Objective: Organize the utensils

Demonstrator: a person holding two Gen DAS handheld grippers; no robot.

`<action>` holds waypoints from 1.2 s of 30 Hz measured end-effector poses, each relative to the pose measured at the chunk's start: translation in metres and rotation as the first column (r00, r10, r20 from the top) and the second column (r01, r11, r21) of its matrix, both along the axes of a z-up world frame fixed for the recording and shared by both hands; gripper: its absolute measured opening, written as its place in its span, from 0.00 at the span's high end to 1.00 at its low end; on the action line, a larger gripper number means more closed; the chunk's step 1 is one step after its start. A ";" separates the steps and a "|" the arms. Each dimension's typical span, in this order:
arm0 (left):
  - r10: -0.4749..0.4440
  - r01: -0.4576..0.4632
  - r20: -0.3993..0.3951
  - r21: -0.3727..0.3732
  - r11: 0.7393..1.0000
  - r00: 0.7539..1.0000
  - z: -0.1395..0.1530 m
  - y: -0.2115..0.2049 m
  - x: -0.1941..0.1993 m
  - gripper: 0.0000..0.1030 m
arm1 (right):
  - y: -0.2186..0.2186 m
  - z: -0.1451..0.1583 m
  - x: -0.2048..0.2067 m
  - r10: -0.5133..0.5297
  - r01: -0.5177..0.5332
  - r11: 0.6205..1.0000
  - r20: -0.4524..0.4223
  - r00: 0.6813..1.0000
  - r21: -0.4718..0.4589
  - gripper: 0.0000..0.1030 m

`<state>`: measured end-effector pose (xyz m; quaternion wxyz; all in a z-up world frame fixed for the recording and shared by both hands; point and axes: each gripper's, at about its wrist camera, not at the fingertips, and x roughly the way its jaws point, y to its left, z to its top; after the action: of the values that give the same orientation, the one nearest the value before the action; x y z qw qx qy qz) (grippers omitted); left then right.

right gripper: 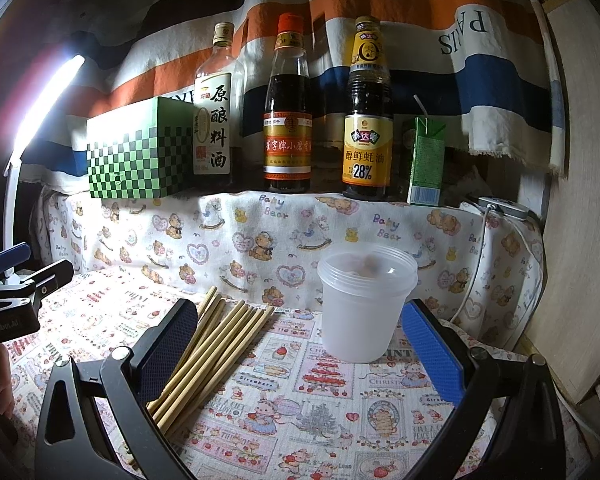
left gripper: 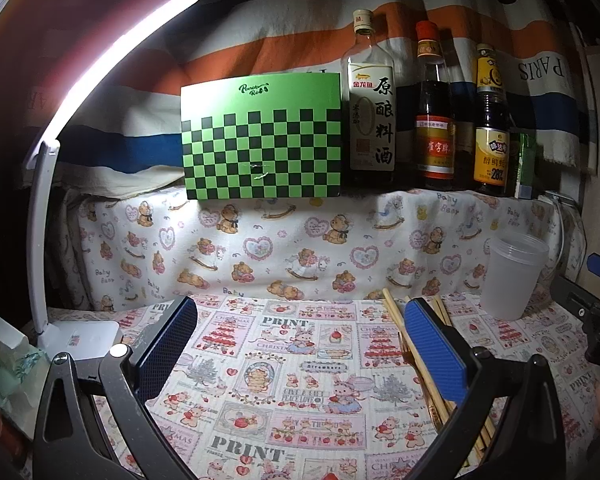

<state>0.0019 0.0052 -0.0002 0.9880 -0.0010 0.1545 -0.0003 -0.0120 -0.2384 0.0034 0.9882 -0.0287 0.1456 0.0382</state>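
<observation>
Chopsticks (right gripper: 216, 344): slender bamboo sticks, pale tan, lying as a loose fan on the printed tablecloth (right gripper: 300, 400), at 9 o'clock from the cup (right gripper: 364, 304).
Cup: translucent plastic, round, ribbed rim, upright at 12 o'clock in the right wrist view.
Right gripper (right gripper: 300, 360): jaws spread wide, nothing between its blue textured pads.
Left gripper (left gripper: 300, 356): likewise spread and empty; the chopsticks lie by its right finger.
Handling judgement: pinch one pair mid-length, then tip it into the cup without nudging the light cup.

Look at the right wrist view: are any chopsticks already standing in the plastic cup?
No. The chopsticks all lie flat on the tablecloth, left of the plastic cup.
</observation>
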 end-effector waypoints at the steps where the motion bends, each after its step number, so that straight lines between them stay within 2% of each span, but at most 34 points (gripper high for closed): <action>1: 0.000 0.000 -0.010 -0.002 1.000 1.000 -0.001 0.000 0.002 0.00 | -0.001 -0.001 0.000 -0.001 0.001 1.000 -0.001 1.000 0.000 0.00; 7: 0.034 -0.035 -0.074 -0.012 0.999 0.997 -0.005 0.004 0.013 0.00 | 0.001 -0.001 0.001 -0.012 0.012 1.000 -0.005 1.000 -0.009 0.00; 12: 0.037 -0.037 -0.058 0.006 0.999 0.998 -0.005 0.001 0.009 0.00 | 0.010 0.000 -0.004 -0.020 0.021 0.998 0.010 1.000 -0.056 0.00; 15: 0.035 -0.035 -0.033 0.016 0.999 0.999 -0.004 0.000 0.003 0.00 | 0.012 0.000 -0.005 0.011 -0.011 0.998 -0.006 1.000 -0.055 0.00; 18: 0.037 -0.037 -0.010 0.009 0.999 0.999 -0.002 0.001 -0.001 0.00 | 0.012 0.001 -0.010 -0.002 0.003 0.998 0.021 1.000 -0.059 0.00; 22: 0.025 -0.025 -0.003 0.031 0.999 1.000 0.000 -0.004 -0.002 0.00 | 0.012 0.001 -0.007 0.004 -0.003 0.999 0.009 1.000 -0.051 0.00; 29: 0.030 -0.030 -0.034 0.015 0.999 0.999 -0.001 -0.002 0.003 0.00 | 0.013 -0.002 -0.004 0.013 -0.014 0.999 -0.032 0.999 -0.040 0.00; 36: -0.011 0.012 -0.046 0.016 1.000 0.999 -0.002 -0.003 0.005 0.00 | 0.019 0.003 -0.012 -0.029 0.030 0.995 0.019 0.999 -0.097 0.00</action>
<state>0.0072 0.0021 -0.0023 0.9841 0.0077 0.1772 -0.0046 -0.0241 -0.2198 0.0061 0.9873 -0.0748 0.1391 0.0162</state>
